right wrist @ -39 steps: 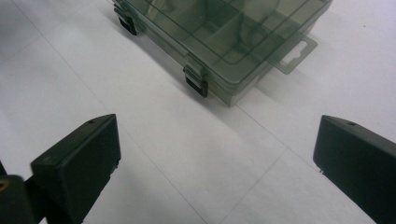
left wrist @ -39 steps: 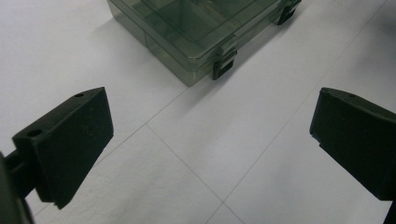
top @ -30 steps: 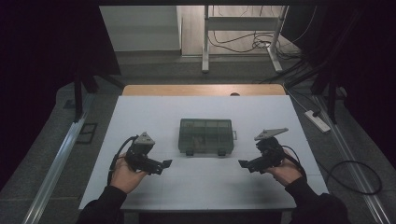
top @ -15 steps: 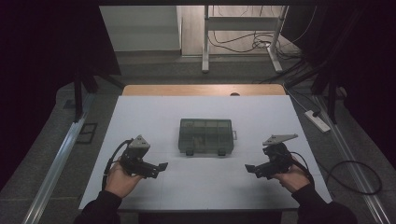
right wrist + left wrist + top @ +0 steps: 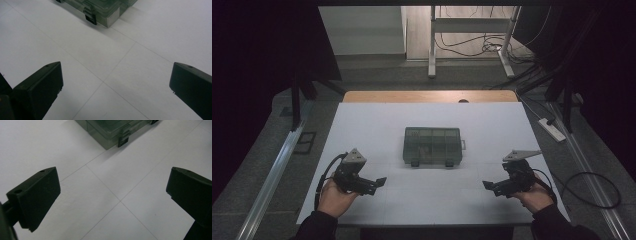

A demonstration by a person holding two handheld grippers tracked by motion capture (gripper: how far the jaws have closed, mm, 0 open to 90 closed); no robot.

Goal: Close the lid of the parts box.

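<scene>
Centrally on the white table [image 5: 377,125] sits a closed green box [image 5: 432,145], with the left gripper [image 5: 378,183] near its front-left and the right gripper [image 5: 490,186] near its front-right, both empty, jaws wide apart.

This looks like a lab or test room set up for recording, not a home. A counter [image 5: 377,125] with a plain white top, marked by thin grid lines, stands in a pool of light while the room around it is dark. Black drapes [image 5: 267,55] hang at both sides. Metal rails [image 5: 269,175] run along the grey floor beside the counter. Behind it stands a bare metal frame [image 5: 432,45] with loose cables [image 5: 467,45] trailing under it, and a white power strip [image 5: 552,130] lies on the floor at the right, with another cable [image 5: 592,192] looped near it.
</scene>
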